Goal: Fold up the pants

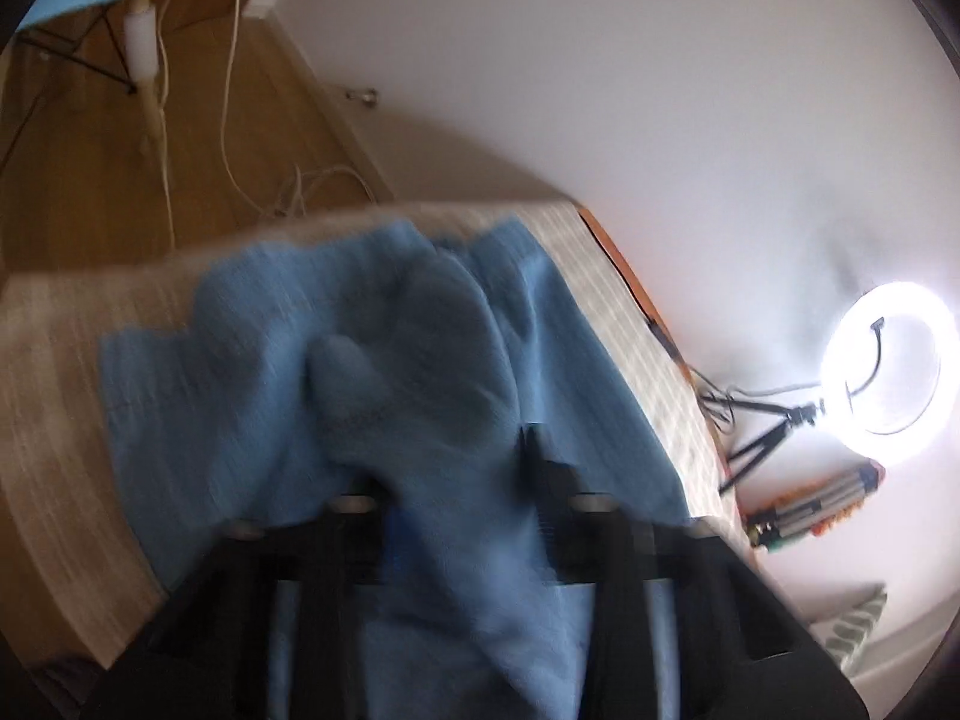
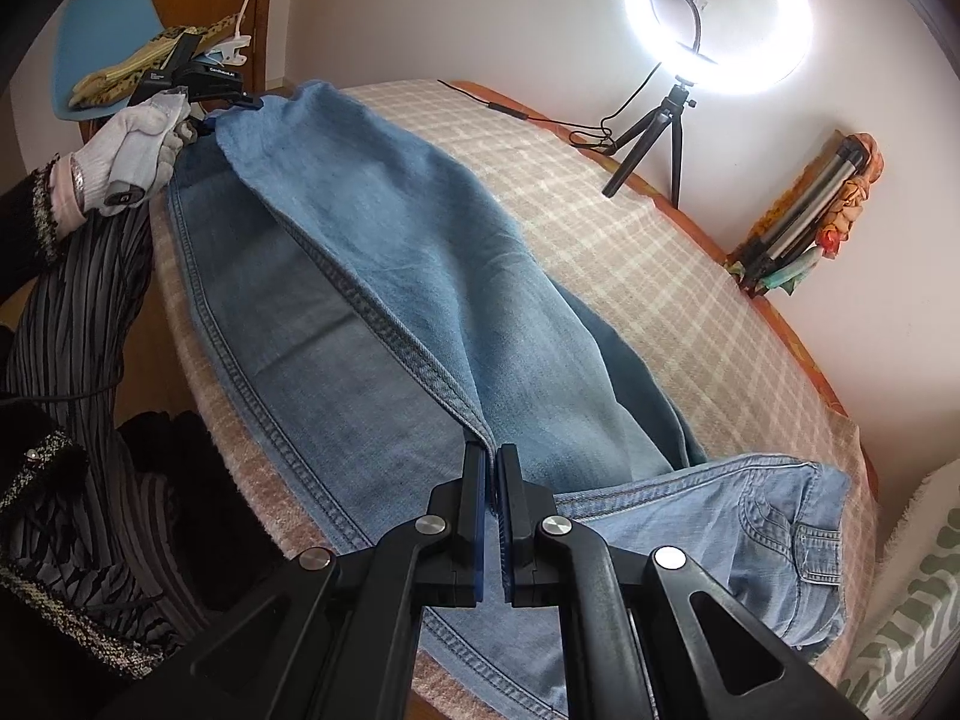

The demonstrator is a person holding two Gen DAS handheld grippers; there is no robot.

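Blue denim pants (image 2: 384,276) lie along the checked tablecloth (image 2: 630,252), one leg lifted over the other, waistband (image 2: 786,540) at the near right. My right gripper (image 2: 492,456) is shut on the seam edge of the upper leg. My left gripper (image 2: 222,111), held by a gloved hand, pinches the same leg's hem at the far left. In the blurred left wrist view the pants (image 1: 372,360) hang bunched between the left gripper's fingers (image 1: 543,468), which are shut on the fabric.
A lit ring light (image 2: 717,12) on a small tripod (image 2: 654,138) stands at the table's far edge, its cable along the cloth. A folded tripod (image 2: 798,216) leans on the wall. A blue chair (image 2: 102,42) holding cloth stands far left.
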